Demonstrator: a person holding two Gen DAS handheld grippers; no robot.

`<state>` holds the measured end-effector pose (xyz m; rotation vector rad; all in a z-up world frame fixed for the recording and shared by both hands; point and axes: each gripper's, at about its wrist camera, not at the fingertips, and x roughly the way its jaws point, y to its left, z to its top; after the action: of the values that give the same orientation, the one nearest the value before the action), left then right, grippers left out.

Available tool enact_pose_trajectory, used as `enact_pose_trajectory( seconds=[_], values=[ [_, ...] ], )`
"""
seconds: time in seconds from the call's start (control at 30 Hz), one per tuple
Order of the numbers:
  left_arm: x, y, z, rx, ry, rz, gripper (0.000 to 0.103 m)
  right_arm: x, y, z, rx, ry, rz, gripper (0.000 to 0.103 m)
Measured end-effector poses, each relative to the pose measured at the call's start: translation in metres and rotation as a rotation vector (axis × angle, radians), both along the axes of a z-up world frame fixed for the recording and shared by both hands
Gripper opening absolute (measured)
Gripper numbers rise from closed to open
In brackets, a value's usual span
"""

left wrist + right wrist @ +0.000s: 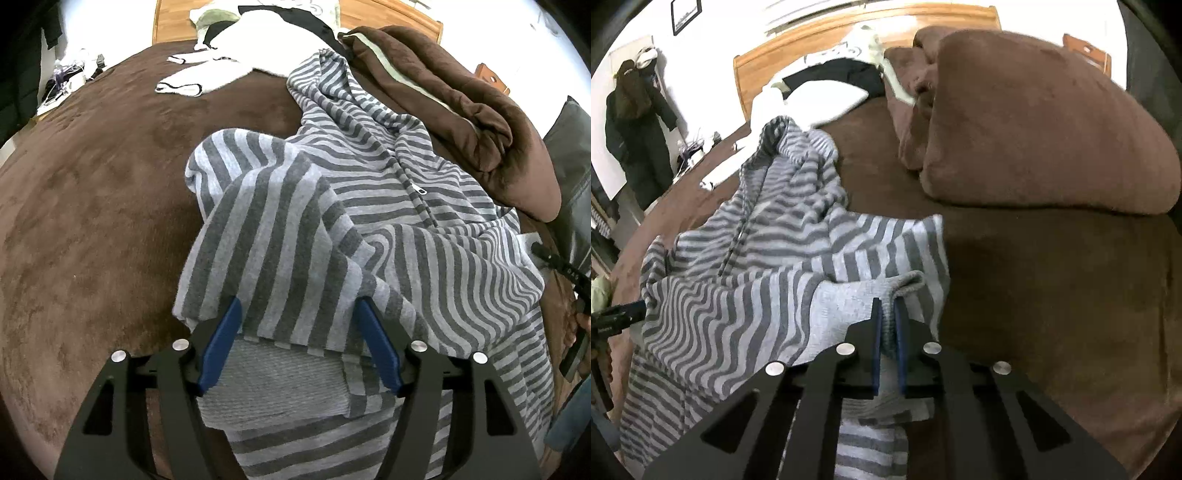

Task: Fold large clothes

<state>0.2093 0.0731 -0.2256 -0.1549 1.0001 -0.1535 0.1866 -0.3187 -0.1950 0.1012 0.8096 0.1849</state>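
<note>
Striped hoodie lies crumpled on the brown bed cover, long axis running away toward the headboard; right gripper pinched tight on the grey ribbed cuff; left gripper spread wide, straddling the other sleeve, not clamped; judgement: left must close before spreading.

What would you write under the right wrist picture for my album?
Right gripper pinches the grey cuff of a striped hoodie on a brown bed.
</note>
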Motion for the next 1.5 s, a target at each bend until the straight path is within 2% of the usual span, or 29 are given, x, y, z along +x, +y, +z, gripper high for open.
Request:
enact_pose_trajectory(
  seconds=[0.1,0.27,0.37,0.43,0.5,0.63,0.77,0.87,0.97,1.1,1.17,1.3,1.43,1.5],
  values=[
    [-0.001,0.001,0.005,-0.015,-0.003,0.017,0.068,-0.003,-0.001,0.018,-0.017,-0.054,-0.022,0.006],
    [-0.002,0.0,0.027,-0.014,-0.057,0.022,0.073,-0.01,-0.004,0.062,-0.08,-0.169,-0.037,0.006],
    [0.0,-0.003,0.039,0.004,-0.089,0.019,0.075,-0.007,-0.015,0.069,-0.088,-0.17,-0.074,0.006],
    [0.003,-0.006,0.044,-0.001,-0.102,0.015,0.075,-0.001,-0.026,0.055,-0.084,-0.114,-0.106,0.006],
    [0.008,-0.012,0.044,-0.005,-0.1,-0.002,0.075,0.009,-0.036,0.03,-0.062,-0.019,-0.115,0.006],
    [0.019,-0.027,0.038,-0.012,-0.089,-0.065,0.075,0.014,-0.036,-0.005,-0.071,0.065,-0.111,0.006],
    [0.025,-0.037,0.033,-0.056,-0.089,-0.095,0.075,0.008,-0.036,-0.008,-0.025,0.05,-0.123,0.006],
    [0.034,-0.041,0.022,-0.065,-0.072,-0.106,0.075,0.008,-0.035,-0.003,-0.034,0.036,-0.119,0.006],
    [0.043,-0.039,-0.003,-0.01,-0.009,-0.079,0.075,0.013,-0.042,-0.012,-0.046,0.062,-0.128,0.007],
    [0.039,-0.035,-0.012,0.051,-0.022,-0.078,0.073,0.017,-0.048,-0.033,-0.008,0.117,-0.122,0.007],
    [0.038,-0.032,-0.012,0.086,-0.022,-0.068,0.071,0.014,-0.044,-0.031,-0.011,0.104,-0.117,0.007],
    [0.036,-0.019,-0.013,0.072,-0.012,-0.039,0.065,0.012,-0.044,-0.022,0.015,0.083,-0.123,0.007],
    [0.031,-0.012,-0.014,0.051,-0.016,-0.026,0.063,0.019,-0.049,-0.039,-0.005,0.137,-0.111,0.01],
    [0.029,-0.012,-0.015,0.048,-0.022,-0.018,0.063,0.018,-0.048,-0.041,-0.012,0.131,-0.108,0.01]
  ],
)
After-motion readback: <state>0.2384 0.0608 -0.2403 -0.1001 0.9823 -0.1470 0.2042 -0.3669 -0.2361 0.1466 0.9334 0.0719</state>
